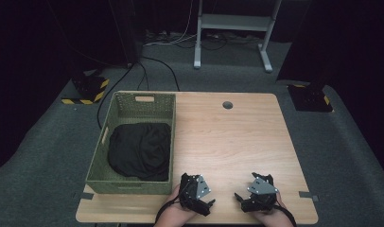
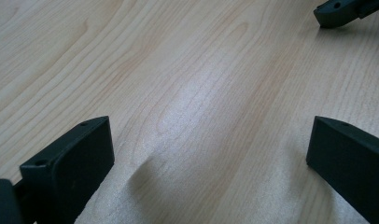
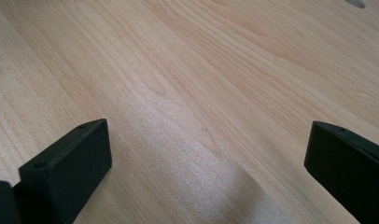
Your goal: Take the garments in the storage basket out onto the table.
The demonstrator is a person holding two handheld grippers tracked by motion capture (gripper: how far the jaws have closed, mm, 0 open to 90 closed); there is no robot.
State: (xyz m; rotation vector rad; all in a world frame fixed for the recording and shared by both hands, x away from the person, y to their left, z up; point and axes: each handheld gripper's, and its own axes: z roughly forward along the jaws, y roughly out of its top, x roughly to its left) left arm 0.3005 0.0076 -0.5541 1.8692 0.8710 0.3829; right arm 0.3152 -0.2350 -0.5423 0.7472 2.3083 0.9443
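Table: light wood tabletop in the middle of the high view, bare across its right half, with a round cable hole near its upper edge.
Basket: green woven basket on the left part of the table, its long side running up the frame.
Cloth: black garment bunched on the basket floor, lying low below the rim, probably so it can be lifted out from above.
Left gripper: lower centre of the high view, resting near the bottom table edge just right of the basket's lower corner; jaws spread wide, nothing between them, bare wood showing in the gap in its own view.
Right gripper: lower right of centre, beside the other and turned toward it; jaws likewise wide apart and empty.
Reading: both hands look parked at the near edge, ready; the garment is untouched.
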